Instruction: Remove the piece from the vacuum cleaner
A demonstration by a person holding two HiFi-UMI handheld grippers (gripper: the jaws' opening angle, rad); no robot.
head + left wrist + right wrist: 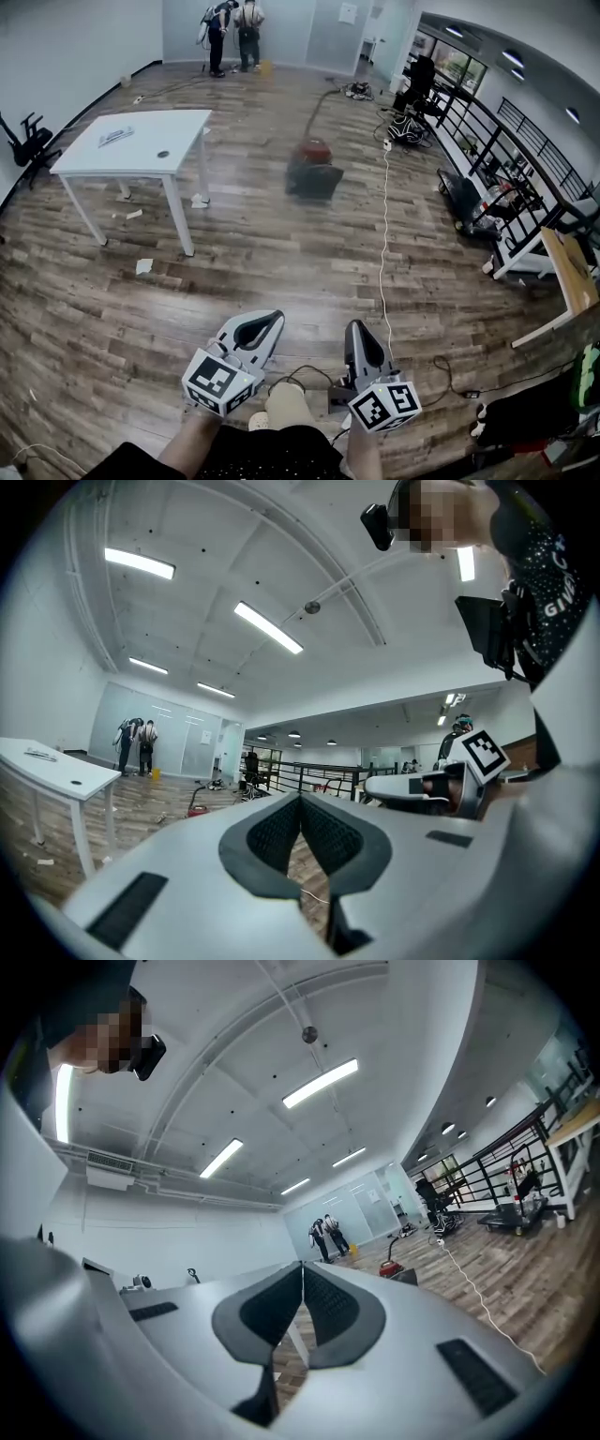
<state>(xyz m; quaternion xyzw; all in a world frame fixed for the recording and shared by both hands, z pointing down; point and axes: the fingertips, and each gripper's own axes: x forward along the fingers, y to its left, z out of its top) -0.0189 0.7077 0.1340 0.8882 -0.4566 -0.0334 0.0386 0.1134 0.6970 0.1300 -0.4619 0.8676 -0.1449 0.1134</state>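
You stood well apart from the vacuum (314,169) on the floor (281,258), left gripper (272,322) and right gripper (357,330) fingers clenched on nothing; the approach looked the step in hand, calling next for walking up and finding its piece (too distant to discern).

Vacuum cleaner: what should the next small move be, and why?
Probably walk toward the vacuum cleaner: it stands far off across the floor, out of reach, while the left tongs and right tongs are shut and empty.
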